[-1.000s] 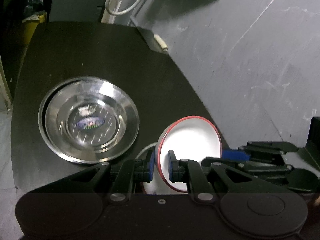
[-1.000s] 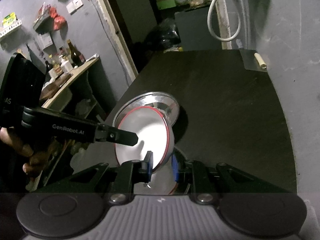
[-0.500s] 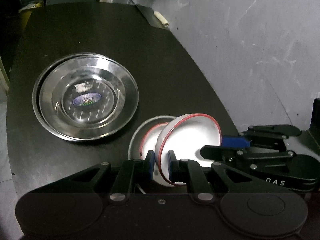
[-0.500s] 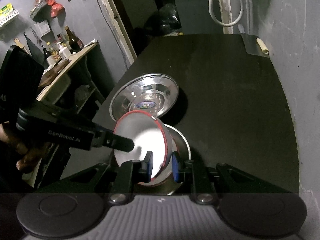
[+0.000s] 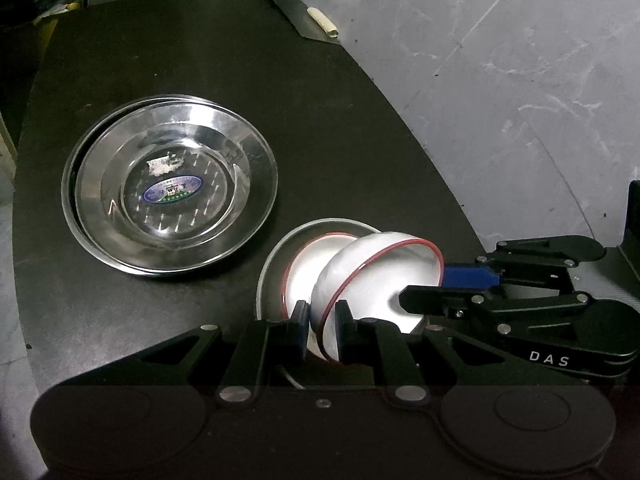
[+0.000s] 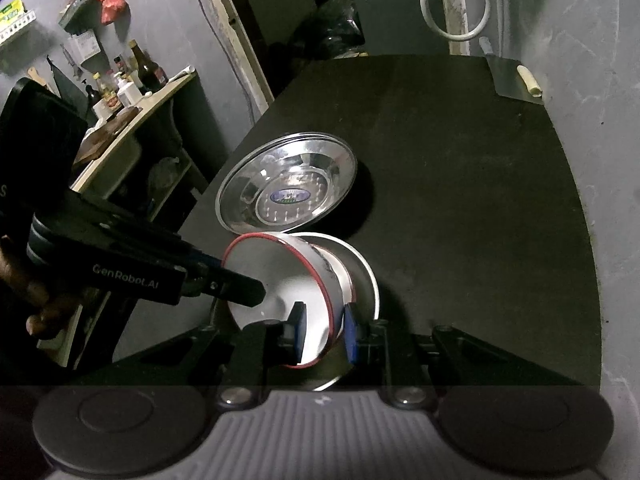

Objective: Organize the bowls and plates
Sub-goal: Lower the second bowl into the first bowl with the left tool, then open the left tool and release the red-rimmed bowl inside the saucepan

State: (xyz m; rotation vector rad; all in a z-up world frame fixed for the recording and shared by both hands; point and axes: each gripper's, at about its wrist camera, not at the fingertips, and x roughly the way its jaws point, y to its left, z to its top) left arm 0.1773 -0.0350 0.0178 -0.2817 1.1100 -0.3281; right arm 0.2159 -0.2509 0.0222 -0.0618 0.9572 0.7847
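Observation:
A white bowl with a red rim [image 5: 380, 280] [image 6: 276, 280] is held tilted above other bowls. My left gripper [image 5: 322, 330] is shut on its near rim, and my right gripper [image 6: 323, 330] is shut on its opposite rim. Under it a second red-rimmed white bowl [image 5: 304, 268] sits inside a grey-rimmed bowl [image 5: 268, 264] [image 6: 366, 268] on the black table. Stacked steel plates [image 5: 172, 192] [image 6: 288, 188] lie to the left, apart from the bowls.
The black table [image 5: 200, 60] [image 6: 460, 160] meets a grey wall [image 5: 520, 80] on the right. A metal piece with a small cream roll [image 5: 322, 22] [image 6: 528, 80] lies at the far right corner. A shelf with bottles [image 6: 120, 80] stands off to the left.
The tilted bowl has been lowered by both grippers toward the bowls nested on the table, which now show under it. The steel plates have not moved.

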